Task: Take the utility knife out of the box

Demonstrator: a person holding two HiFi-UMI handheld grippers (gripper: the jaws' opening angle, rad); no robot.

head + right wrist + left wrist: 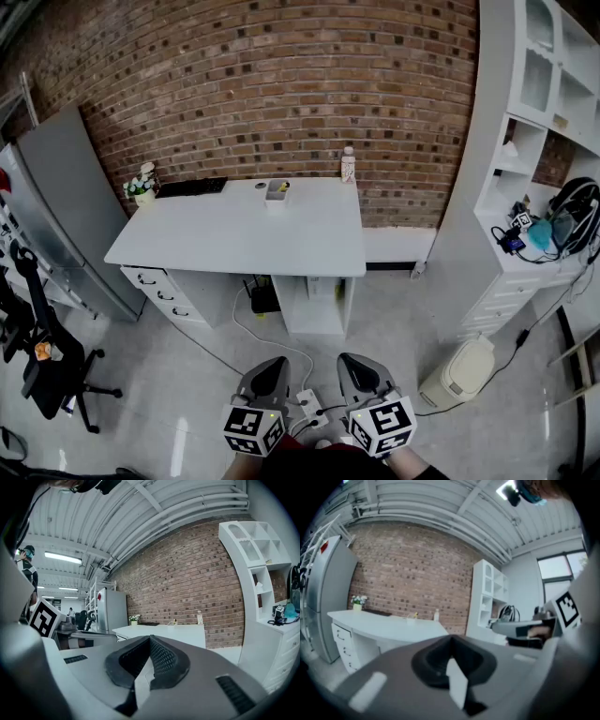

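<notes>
A: Where is the knife?
B: A box (276, 194) is seen at the back edge of the white tabletop (234, 239), well apart from both grippers. A yellow bit (284, 186) is shown at its rim. It is too small to be called the knife, so long axis and pointing cannot be told.
A: Grippers?
B: Clenched, nothing held: the left gripper (274, 364) and the right gripper (350, 360), both kept low over the floor (169, 375).

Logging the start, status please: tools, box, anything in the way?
Left tool shut, empty. Right tool shut, empty. Box on desk, far ahead, untouched; knife not made out. Power strip underfoot.
</notes>
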